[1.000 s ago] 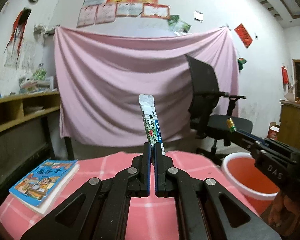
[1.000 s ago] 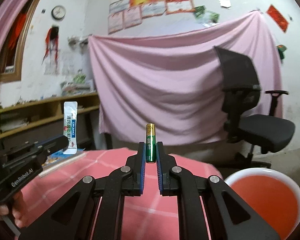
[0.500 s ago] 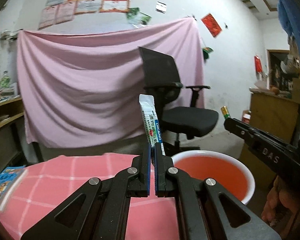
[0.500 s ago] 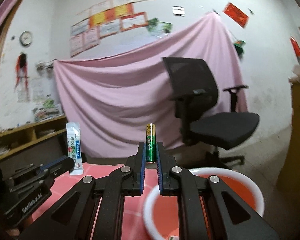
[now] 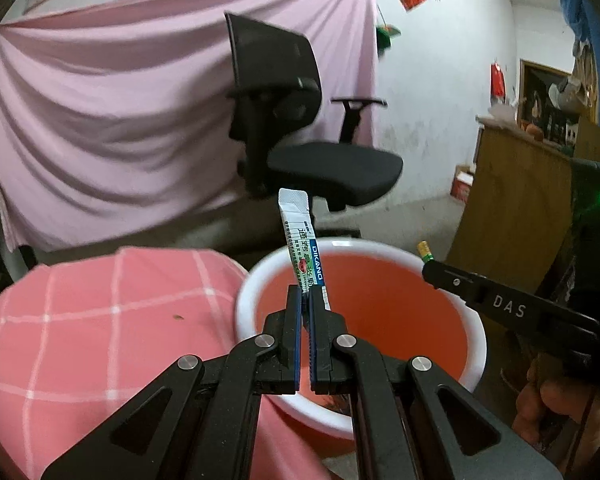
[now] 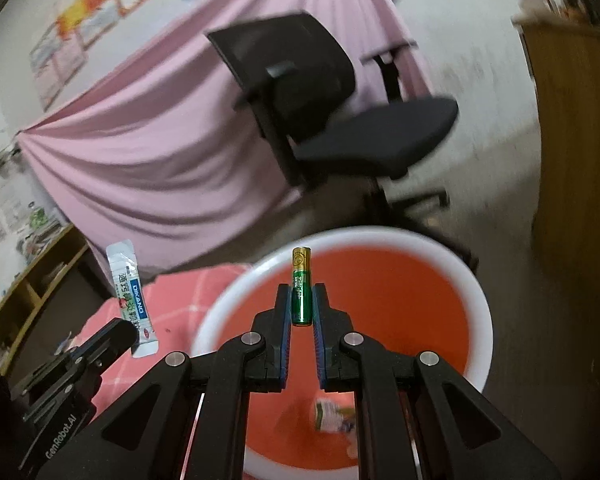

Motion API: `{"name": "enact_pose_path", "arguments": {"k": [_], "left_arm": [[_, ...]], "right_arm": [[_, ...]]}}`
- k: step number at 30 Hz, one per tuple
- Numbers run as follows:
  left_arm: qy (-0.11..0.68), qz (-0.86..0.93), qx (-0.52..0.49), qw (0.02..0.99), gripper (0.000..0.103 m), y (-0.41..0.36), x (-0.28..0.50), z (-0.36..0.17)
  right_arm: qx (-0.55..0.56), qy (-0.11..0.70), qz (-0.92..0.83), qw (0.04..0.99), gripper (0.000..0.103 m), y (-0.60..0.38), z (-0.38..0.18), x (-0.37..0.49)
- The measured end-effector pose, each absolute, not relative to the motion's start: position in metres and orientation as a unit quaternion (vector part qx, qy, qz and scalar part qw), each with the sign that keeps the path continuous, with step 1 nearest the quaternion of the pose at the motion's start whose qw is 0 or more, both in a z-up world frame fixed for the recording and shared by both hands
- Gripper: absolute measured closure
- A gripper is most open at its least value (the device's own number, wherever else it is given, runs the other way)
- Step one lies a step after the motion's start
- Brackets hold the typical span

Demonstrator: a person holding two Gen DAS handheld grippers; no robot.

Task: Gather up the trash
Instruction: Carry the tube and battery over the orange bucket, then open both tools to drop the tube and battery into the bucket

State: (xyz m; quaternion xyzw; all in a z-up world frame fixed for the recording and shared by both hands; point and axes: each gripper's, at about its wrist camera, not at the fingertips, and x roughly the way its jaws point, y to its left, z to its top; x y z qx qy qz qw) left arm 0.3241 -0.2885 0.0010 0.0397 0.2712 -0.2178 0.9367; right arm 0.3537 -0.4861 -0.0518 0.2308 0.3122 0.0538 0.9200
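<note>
left gripper [image 5: 305, 300] clamped on a light, limp sachet [image 5: 300, 240]; right gripper [image 6: 301, 300] clamped mid-body on a stiff, smooth battery [image 6: 301, 288]. both over the bin [image 6: 476, 292], table [image 5: 80, 320] at 9 o'clock.

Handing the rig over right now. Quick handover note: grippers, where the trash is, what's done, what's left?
Left gripper: shut on the sachet, which sticks up over the near rim of the red bin.
Right gripper: shut on the green battery, held upright above the bin's opening.
Bin sits on the floor beside the pink checked table; at least one piece of trash already lies inside.
Done: both items picked and carried to the bin.
Left: release each into the bin, probably the battery first; nudge the sachet further in.
</note>
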Motion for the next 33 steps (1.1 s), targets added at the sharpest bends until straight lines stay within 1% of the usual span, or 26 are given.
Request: {"name": "enact_pose_path", "arguments": {"k": [3, 13, 16, 19, 20, 21, 22, 23, 24, 28, 29, 30, 31, 32, 33], "left_arm": [[0.305, -0.234, 0.037, 0.922, 0.102, -0.296, 0.331, -0.009], [0.379, -0.242, 0.03, 0.893, 0.101, -0.302, 0.347, -0.025], [0.394, -0.227, 0.028, 0.89, 0.097, -0.296, 0.347, -0.027], [0.393, -0.219, 0.015, 0.893, 0.093, -0.283, 0.339, -0.023], [0.389, -0.216, 0.012, 0.895, 0.09, -0.278, 0.336, -0.02], [0.386, -0.213, 0.011, 0.898, 0.084, -0.273, 0.332, -0.018], [0.38, -0.207, 0.009, 0.901, 0.08, -0.267, 0.327, -0.014], [0.375, -0.202, 0.008, 0.904, 0.072, -0.262, 0.324, -0.011], [0.37, -0.197, 0.007, 0.908, 0.068, -0.257, 0.32, -0.008], [0.355, -0.177, 0.004, 0.918, 0.068, -0.234, 0.303, 0.007], [0.352, -0.173, 0.005, 0.92, 0.065, -0.23, 0.299, 0.01], [0.348, -0.17, 0.007, 0.922, 0.058, -0.226, 0.295, 0.013], [0.342, -0.164, 0.01, 0.925, 0.055, -0.219, 0.288, 0.017], [0.335, -0.159, 0.012, 0.929, 0.052, -0.213, 0.282, 0.02], [0.328, -0.156, 0.012, 0.932, 0.052, -0.208, 0.276, 0.023]], "right_arm": [[0.247, 0.331, 0.056, 0.909, 0.094, -0.492, -0.061, 0.355], [0.251, 0.37, 0.06, 0.892, 0.093, -0.492, -0.073, 0.358], [0.249, 0.379, 0.056, 0.89, 0.093, -0.492, -0.076, 0.36], [0.241, 0.378, 0.048, 0.893, 0.092, -0.49, -0.075, 0.356], [0.232, 0.375, 0.044, 0.896, 0.09, -0.488, -0.072, 0.353], [0.224, 0.373, 0.041, 0.9, 0.087, -0.485, -0.07, 0.351], [0.219, 0.371, 0.04, 0.901, 0.079, -0.483, -0.069, 0.35], [0.213, 0.367, 0.04, 0.905, 0.074, -0.479, -0.066, 0.346], [0.209, 0.363, 0.04, 0.907, 0.074, -0.477, -0.064, 0.343], [0.195, 0.339, 0.038, 0.919, 0.074, -0.466, -0.053, 0.33], [0.192, 0.336, 0.039, 0.921, 0.073, -0.463, -0.05, 0.329], [0.19, 0.33, 0.039, 0.924, 0.071, -0.46, -0.047, 0.326], [0.189, 0.321, 0.04, 0.927, 0.061, -0.457, -0.043, 0.321], [0.19, 0.309, 0.039, 0.931, 0.046, -0.455, -0.039, 0.315], [0.19, 0.299, 0.037, 0.934, 0.04, -0.452, -0.035, 0.31]]}}
